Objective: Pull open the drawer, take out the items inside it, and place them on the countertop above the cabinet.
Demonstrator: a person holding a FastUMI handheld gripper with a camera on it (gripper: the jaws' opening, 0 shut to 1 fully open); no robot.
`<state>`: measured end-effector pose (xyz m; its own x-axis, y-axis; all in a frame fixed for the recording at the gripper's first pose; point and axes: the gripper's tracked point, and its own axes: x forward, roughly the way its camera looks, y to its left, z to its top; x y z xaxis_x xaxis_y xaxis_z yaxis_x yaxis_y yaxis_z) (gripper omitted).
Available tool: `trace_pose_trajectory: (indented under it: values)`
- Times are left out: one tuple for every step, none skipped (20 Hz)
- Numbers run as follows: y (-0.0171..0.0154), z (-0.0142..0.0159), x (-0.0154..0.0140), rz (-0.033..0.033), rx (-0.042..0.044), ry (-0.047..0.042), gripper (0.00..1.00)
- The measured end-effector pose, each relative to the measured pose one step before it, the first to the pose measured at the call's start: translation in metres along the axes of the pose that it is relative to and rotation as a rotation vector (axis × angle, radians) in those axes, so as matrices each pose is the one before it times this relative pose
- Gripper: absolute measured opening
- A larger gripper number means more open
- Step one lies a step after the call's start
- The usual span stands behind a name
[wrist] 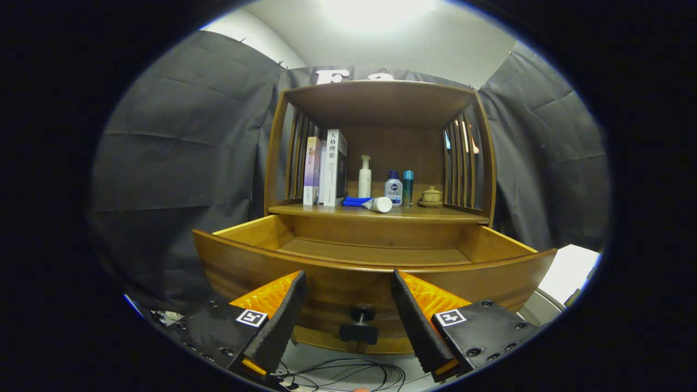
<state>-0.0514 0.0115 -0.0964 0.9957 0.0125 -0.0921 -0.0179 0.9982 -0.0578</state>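
A wooden cabinet stands ahead with its drawer (pixel 375 272) pulled out toward me. What I see of the drawer's floor is bare wood. A dark round knob (pixel 360 322) juts from the drawer front, between my fingers. My gripper (pixel 348 283) is open, with a finger on each side of the knob and nothing held. On the countertop (pixel 435 215) above the drawer lie a blue tube with a white cap (pixel 370 203), and stand a white pump bottle (pixel 365 177), a small blue-capped bottle (pixel 393 188), a teal bottle (pixel 408 188), a small lidded pot (pixel 431 196) and upright books (pixel 326 166).
Slatted wooden sides and a wooden top (pixel 381 100) enclose the countertop. Black cloth walls surround the cabinet. Dark cables (pixel 348 373) lie on the pale floor below the drawer. A white surface (pixel 569 272) shows to the right of the drawer.
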Motion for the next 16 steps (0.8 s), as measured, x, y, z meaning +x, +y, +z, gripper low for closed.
trace_pose_trajectory:
  values:
    - [-0.00078, -0.00653, 0.00162, -0.00278, -0.00263, 0.01604, 0.96]
    - [-0.00027, -0.00387, 0.00094, -0.00273, 0.00048, 0.01121, 0.96]
    - [-0.00083, -0.00412, 0.0013, -0.00544, 0.00223, 0.0103, 0.96]
    - [-0.00101, -0.00443, 0.00208, -0.0057, 0.00234, 0.01435, 0.96]
    - [-0.00201, -0.00589, 0.00052, -0.0076, 0.00665, 0.01272, 0.96]
    - [0.00038, -0.00175, -0.0004, -0.00273, 0.00367, 0.00652, 0.96]
    - [0.00039, -0.00119, 0.00176, -0.00543, -0.00376, -0.00019, 0.95]
    - [-0.00079, 0.00058, 0.0001, -0.00833, -0.00917, -0.00396, 0.95]
    - [-0.0005, -0.00105, 0.0003, -0.0084, -0.00742, 0.0006, 0.95]
    - [0.00001, 0.0006, -0.00026, -0.00815, -0.00471, -0.0034, 0.95]
    - [-0.00035, -0.00059, 0.00077, -0.00572, -0.00369, -0.00096, 0.96]
    - [0.00003, 0.00031, 0.00058, -0.00448, -0.00245, -0.00183, 0.97]
    - [-0.00096, -0.00014, 0.00004, -0.00381, -0.00181, -0.00062, 0.97]
    - [-0.00082, 0.00011, 0.00167, -0.00477, 0.00185, 0.00074, 0.97]
    - [-0.00153, 0.00024, 0.00109, -0.00554, 0.00665, 0.00122, 0.97]
    - [-0.00068, 0.0007, 0.00084, -0.00534, 0.00752, 0.00007, 0.97]
